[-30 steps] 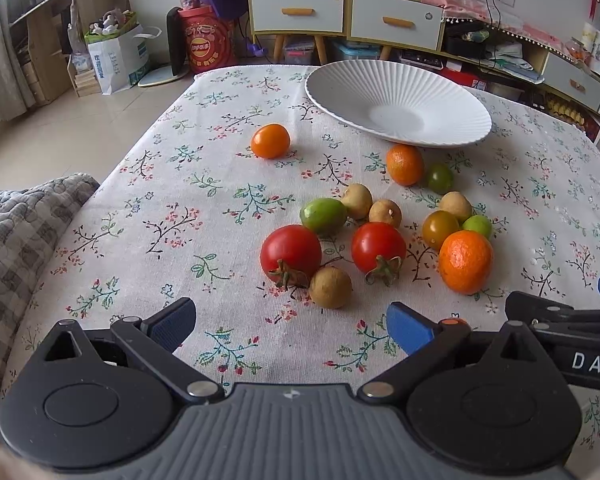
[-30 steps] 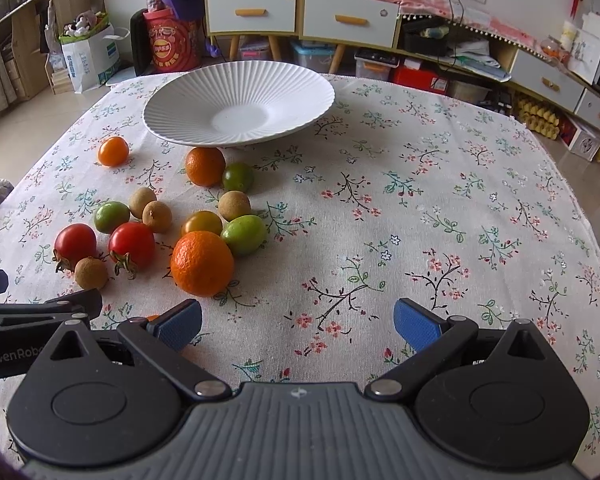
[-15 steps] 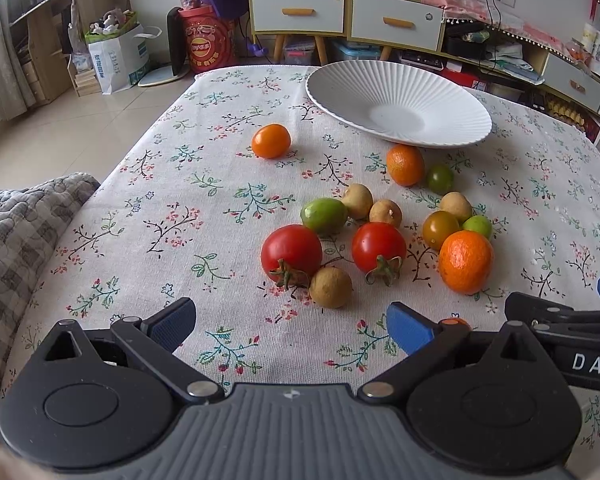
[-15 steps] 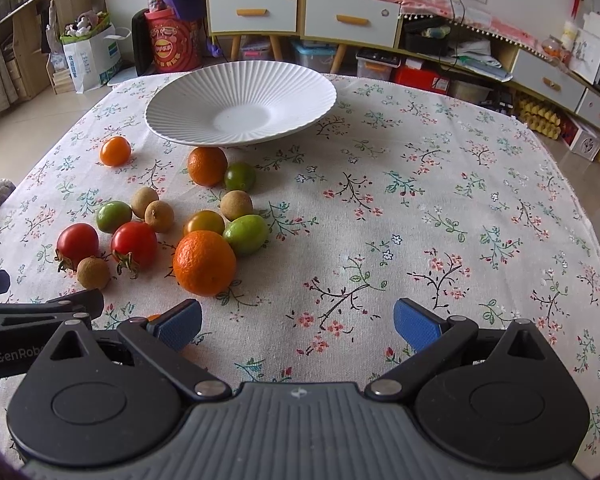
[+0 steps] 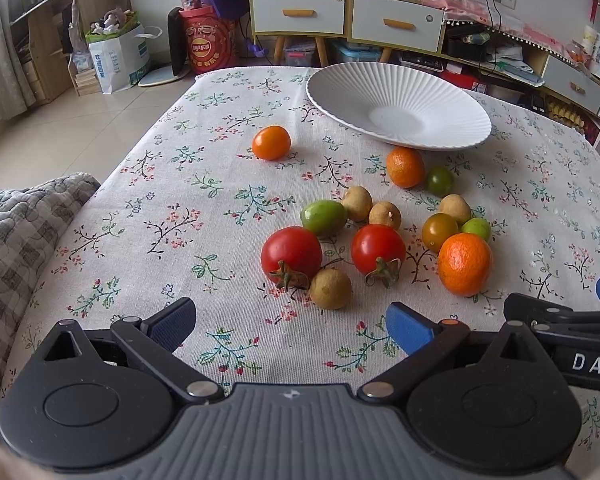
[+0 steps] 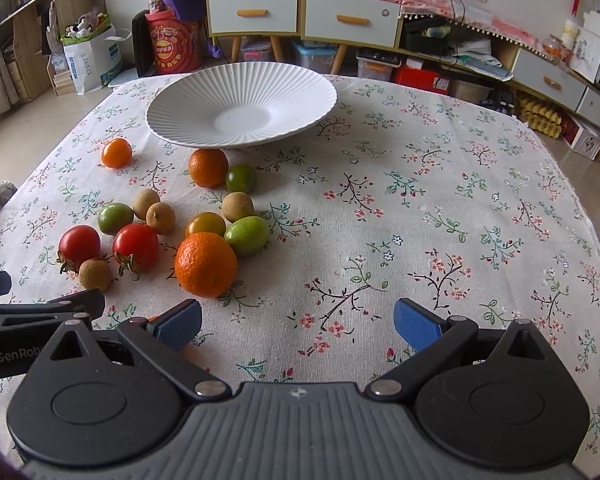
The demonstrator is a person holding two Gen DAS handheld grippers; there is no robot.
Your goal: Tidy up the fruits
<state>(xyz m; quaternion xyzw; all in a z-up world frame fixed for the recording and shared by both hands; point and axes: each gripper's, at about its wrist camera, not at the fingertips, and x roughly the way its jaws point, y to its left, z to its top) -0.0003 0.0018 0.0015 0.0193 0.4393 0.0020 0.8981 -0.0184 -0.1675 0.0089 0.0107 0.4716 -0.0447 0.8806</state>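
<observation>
Both the left gripper (image 5: 288, 322) and right gripper (image 6: 298, 320) hover spread and empty, glossy mixed fruits (image 5: 376, 232) clustered mid-frame below the ribbed white plate (image 5: 452, 136).

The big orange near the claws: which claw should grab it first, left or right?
Probably the right claw. It is open, and the big orange lies just ahead of its left fingertip. From the left claw, also open, the same orange sits off beyond its right fingertip, with a red tomato closer.

Bare cloth (image 6: 440, 208) right of fruit cluster (image 6: 204, 236), plate (image 6: 242, 110) beyond
</observation>
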